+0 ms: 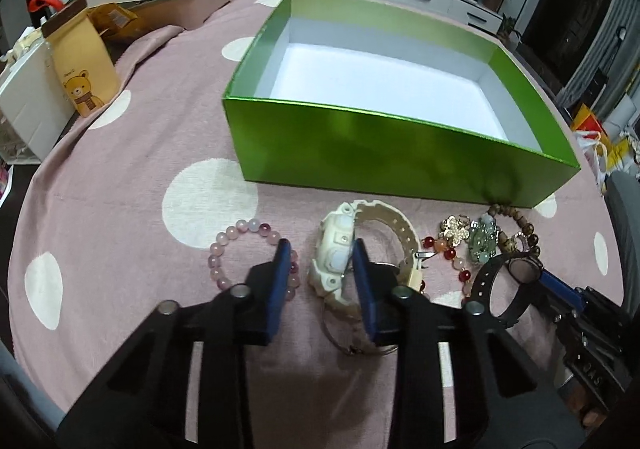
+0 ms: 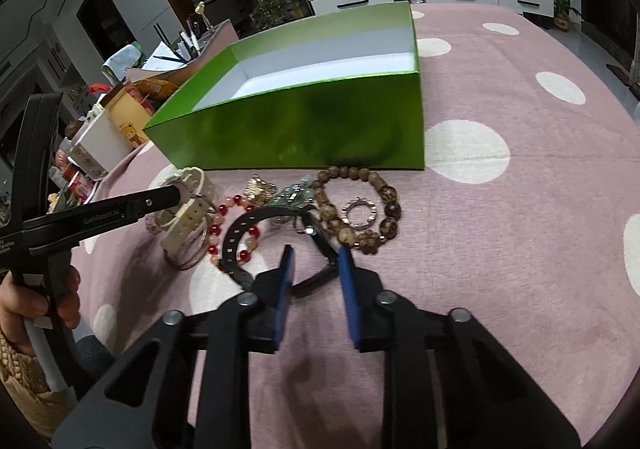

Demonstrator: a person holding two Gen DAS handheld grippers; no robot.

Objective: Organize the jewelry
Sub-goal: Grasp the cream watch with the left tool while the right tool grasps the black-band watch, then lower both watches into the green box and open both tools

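1. Left wrist view: left gripper (image 1: 318, 255) lowered over the white watch (image 1: 334, 249); blue pads flanking the watch case, one against its right side, the other with a sliver of gap; contact on both sides not confirmed; judged closing in, grip not proven.
2. Right wrist view: right gripper (image 2: 316, 259) set about the black watch (image 2: 276, 245); case and strap between the pads; jaws narrowed; firm pinch not confirmed from this angle.
3. Green box (image 1: 360, 137) open, white floor bare; nothing deposited yet; standing just beyond the jewelry row on the pink dotted cloth (image 1: 120, 177).
4. Remaining on the cloth: pink bead bracelet (image 1: 240, 237) just left of the white watch; red bead bracelet (image 2: 224, 217); gold flower charm (image 1: 454, 229); jade piece (image 1: 482, 245); brown wooden bead bracelet (image 2: 360, 205) touching the box front; small silver ring (image 2: 361, 214) inside it.
5. Progress judged at the start; first two pickups in hand; all transfers to the box outstanding.
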